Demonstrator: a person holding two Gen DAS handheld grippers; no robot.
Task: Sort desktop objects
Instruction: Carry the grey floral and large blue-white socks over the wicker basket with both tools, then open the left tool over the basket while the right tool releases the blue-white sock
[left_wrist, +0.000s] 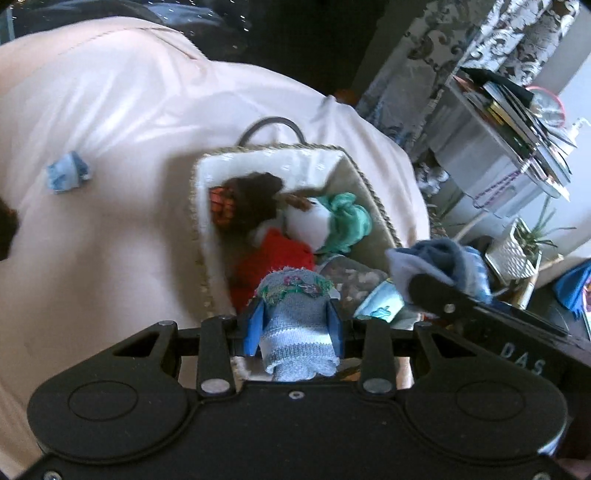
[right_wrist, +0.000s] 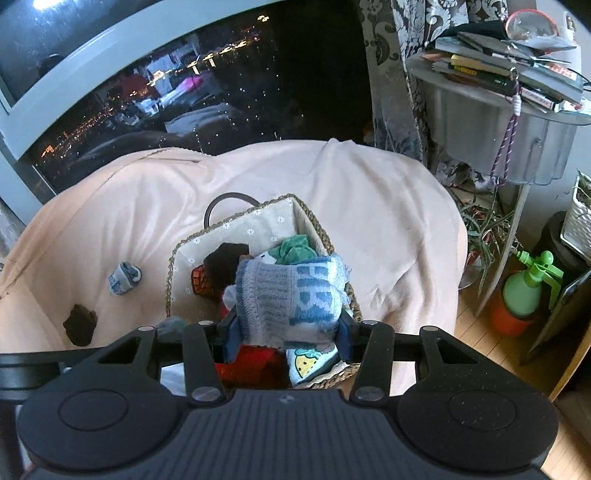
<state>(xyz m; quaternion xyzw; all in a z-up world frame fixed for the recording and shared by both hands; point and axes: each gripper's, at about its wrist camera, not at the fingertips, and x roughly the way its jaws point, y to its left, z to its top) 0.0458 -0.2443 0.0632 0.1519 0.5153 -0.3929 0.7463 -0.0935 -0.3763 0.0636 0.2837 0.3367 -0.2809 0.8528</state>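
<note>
My left gripper (left_wrist: 295, 314) is shut on a rolled grey-blue sock (left_wrist: 295, 339) with a white stripe and a colourful frayed cuff, just above the near end of a woven basket (left_wrist: 273, 149). My right gripper (right_wrist: 289, 332) is shut on a grey knit sock bundle with blue lettering (right_wrist: 280, 291), over the same basket (right_wrist: 177, 254). Inside the basket lie a brown item (left_wrist: 255, 199), a red cloth (left_wrist: 277, 258) and a green cloth (left_wrist: 347, 221). A small blue sock bundle (right_wrist: 123, 278) and a dark brown clump (right_wrist: 79, 325) rest on the pink tablecloth (right_wrist: 388, 221) left of the basket.
A side table stacked with books (right_wrist: 498, 66) stands to the right, past the table's edge. On the floor there are potted plants (right_wrist: 484, 229) and a green spray bottle (right_wrist: 524, 288). A dark window (right_wrist: 184, 92) runs behind the table.
</note>
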